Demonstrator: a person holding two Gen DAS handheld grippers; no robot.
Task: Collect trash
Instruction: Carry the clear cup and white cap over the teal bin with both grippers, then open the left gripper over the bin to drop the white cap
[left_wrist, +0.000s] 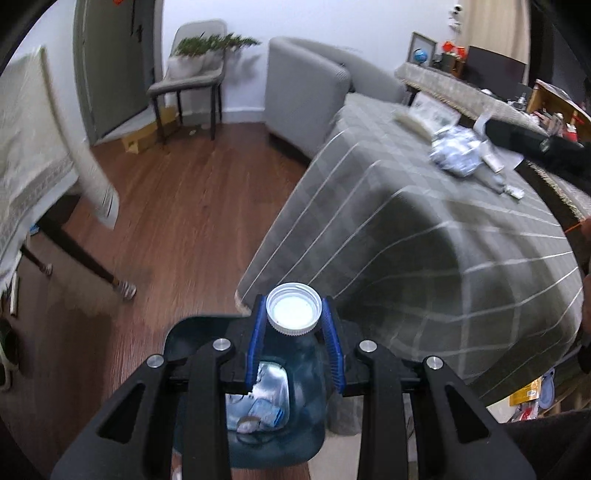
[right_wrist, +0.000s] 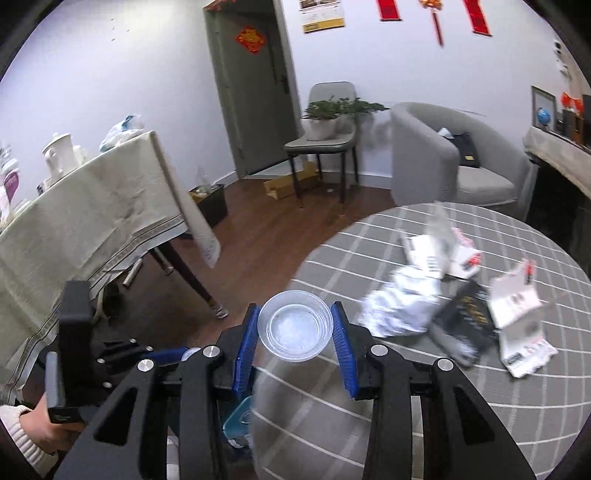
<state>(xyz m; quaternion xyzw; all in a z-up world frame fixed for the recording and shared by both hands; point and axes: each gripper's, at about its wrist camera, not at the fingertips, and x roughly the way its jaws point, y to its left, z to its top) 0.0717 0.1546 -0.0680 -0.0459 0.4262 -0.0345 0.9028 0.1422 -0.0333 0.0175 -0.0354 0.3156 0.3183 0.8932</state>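
My left gripper (left_wrist: 295, 334) is shut on a white ribbed screw cap (left_wrist: 293, 308), one blue pad on each side. Under the cap a bluish see-through body (left_wrist: 295, 417) runs back toward the camera, with scraps showing in or through it. My right gripper (right_wrist: 295, 336) is shut on a clear round plastic cup (right_wrist: 295, 326), seen end-on over the near edge of the round table (right_wrist: 369, 424) with its grey checked cloth. Loose trash lies on that table: a crumpled silver bag (right_wrist: 402, 306), a black packet (right_wrist: 467, 317) and white cartons (right_wrist: 517, 295).
A teal bin rim (right_wrist: 236, 417) shows below the table's near edge. A cloth-covered table (right_wrist: 92, 221) stands on the left, with wood floor (left_wrist: 177, 206) between the two tables. A grey armchair (right_wrist: 461, 166), a chair with potted plants (right_wrist: 325, 140) and a door (right_wrist: 251, 96) lie beyond.
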